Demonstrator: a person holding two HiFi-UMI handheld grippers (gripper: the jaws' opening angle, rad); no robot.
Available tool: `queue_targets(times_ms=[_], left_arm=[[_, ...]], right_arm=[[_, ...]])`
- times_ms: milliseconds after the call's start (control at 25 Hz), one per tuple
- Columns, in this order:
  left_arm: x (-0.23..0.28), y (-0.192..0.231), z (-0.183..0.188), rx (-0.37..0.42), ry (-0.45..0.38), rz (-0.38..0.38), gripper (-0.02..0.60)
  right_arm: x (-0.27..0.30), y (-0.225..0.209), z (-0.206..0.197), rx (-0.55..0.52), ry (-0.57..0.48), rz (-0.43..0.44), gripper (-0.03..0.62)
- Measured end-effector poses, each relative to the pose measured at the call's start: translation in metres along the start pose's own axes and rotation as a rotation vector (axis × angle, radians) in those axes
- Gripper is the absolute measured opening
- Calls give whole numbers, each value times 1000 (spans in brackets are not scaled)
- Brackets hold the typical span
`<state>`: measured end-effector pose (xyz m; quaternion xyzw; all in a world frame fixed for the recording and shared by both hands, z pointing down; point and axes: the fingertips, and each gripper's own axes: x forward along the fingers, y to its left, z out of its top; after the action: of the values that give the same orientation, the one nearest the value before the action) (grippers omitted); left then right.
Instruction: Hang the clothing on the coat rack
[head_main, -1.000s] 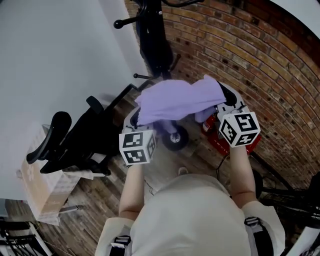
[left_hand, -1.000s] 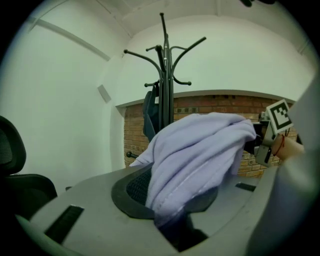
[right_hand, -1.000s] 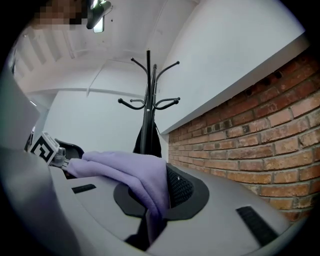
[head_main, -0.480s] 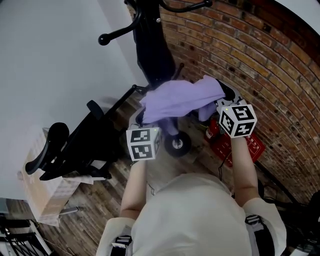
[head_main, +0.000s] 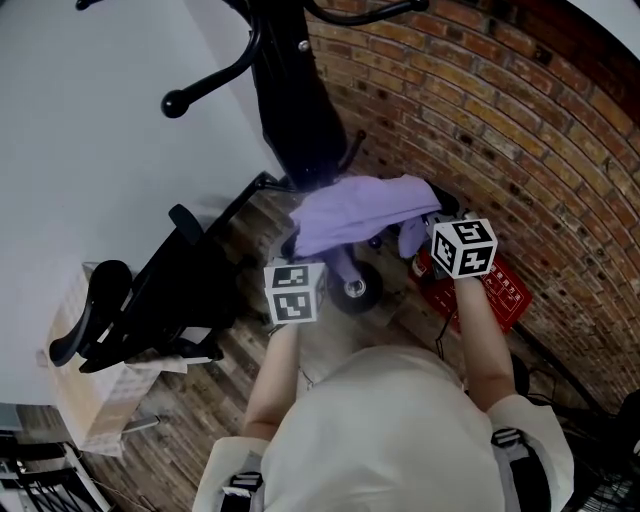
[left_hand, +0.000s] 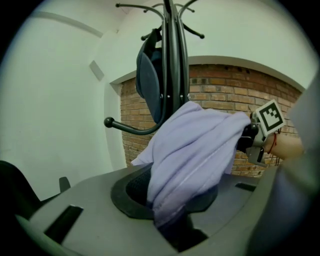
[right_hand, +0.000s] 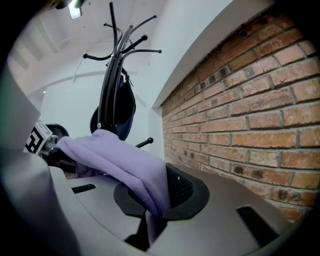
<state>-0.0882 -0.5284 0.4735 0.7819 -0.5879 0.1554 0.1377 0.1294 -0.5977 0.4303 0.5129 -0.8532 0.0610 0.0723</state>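
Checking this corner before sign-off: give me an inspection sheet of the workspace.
Surface: wood floor, no table seen.
Job's things: purple garment stretched between both grippers, not yet on the coat rack; a dark item already hangs there.
Clutter: black chair, cardboard box, red box, small wheel.
Grippers: left gripper and right gripper each shut on the garment.
Cables: what looks like a thin cord by the red box.
Surroundings: brick wall, white wall.
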Motion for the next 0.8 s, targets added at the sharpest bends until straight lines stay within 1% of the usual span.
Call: queue_targets(times_ms=[240, 400, 520, 680, 800], left_arm=[[14, -9, -26, -25, 33, -52, 98], [22, -19, -36, -58, 19, -106, 103], [25, -29, -37, -84, 8, -137, 107], [28, -40, -43, -81, -6, -164, 118], [32, -46, -50, -54, -10, -176, 128]], right_arm=[[7, 11, -50, 38, 57, 24, 20], [10, 32, -84, 70, 101, 77, 20], [13, 50, -103, 82, 121, 112, 20], [14, 74, -121, 80, 134, 149, 20], [15, 90, -128, 84, 132, 175, 20]])
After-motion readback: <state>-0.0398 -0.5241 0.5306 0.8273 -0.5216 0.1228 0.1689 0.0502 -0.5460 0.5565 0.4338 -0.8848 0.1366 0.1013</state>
